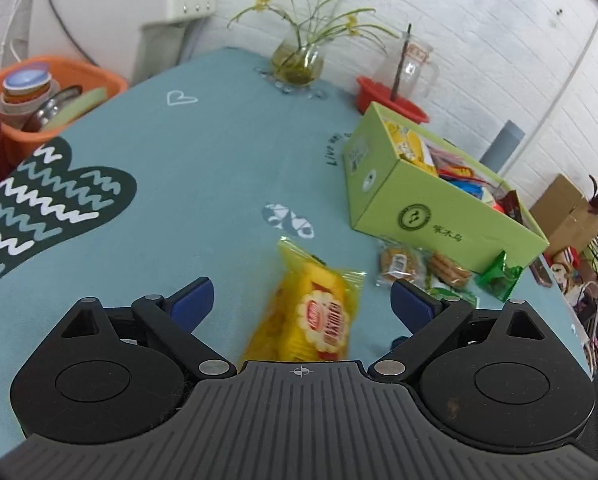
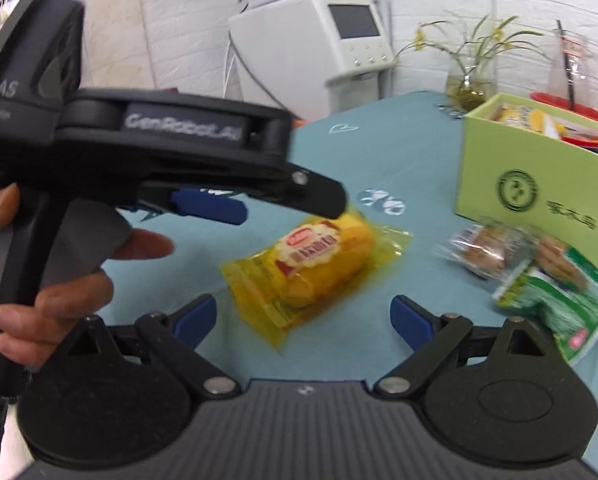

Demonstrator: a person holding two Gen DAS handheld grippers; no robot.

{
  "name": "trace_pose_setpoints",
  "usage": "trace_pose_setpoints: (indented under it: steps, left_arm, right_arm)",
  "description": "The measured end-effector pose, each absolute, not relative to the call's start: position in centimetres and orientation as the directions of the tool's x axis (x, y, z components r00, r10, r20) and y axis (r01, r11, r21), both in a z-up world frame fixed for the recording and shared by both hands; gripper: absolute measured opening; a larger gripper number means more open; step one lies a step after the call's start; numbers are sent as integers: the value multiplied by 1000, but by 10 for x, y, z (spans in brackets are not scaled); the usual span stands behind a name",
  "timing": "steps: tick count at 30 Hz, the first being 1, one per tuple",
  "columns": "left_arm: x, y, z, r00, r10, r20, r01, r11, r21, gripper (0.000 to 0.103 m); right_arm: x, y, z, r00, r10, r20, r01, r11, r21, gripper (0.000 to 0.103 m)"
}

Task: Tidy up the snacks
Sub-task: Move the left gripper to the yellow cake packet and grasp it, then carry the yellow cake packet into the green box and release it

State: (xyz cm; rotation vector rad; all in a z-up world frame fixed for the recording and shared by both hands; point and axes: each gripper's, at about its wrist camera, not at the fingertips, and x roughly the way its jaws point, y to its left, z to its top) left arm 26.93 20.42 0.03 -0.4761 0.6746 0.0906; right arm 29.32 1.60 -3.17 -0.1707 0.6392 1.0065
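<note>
Several snacks are already sitting in the green box, while the yellow packet, two cookie packs and a green packet are still waiting on the table. Both the left gripper and right gripper are gaping, holding nothing, with the yellow packet lying between and just ahead of each pair of jaws

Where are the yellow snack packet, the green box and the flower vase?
yellow snack packet (image 2: 319,256), right wrist view, its red label.
green box (image 1: 427,204), left wrist view, its side wall.
flower vase (image 1: 297,62), left wrist view, its glass belly.
</note>
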Motion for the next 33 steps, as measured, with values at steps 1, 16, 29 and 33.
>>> trace_pose_setpoints:
  steps: [1, 16, 29, 33]
  left_arm:
    - [274, 207, -2, 777, -87, -624, -219, 891, -398, 78]
    - [261, 105, -16, 664, -352, -660, 57, 903, -425, 32]
    - [262, 19, -11, 625, -352, -696, 128, 927, -354, 52]
    - [266, 24, -10, 632, -335, -699, 126, 934, -335, 56]
  right_arm:
    - [295, 24, -34, 368, 724, -584, -833, 535, 140, 93]
    - [244, -32, -36, 510, 599, -617, -818, 559, -133, 93]
    - [230, -120, -42, 580, 550, -602, -705, 708, -32, 92]
    - [235, -120, -47, 560, 572, -599, -707, 707, 15, 88]
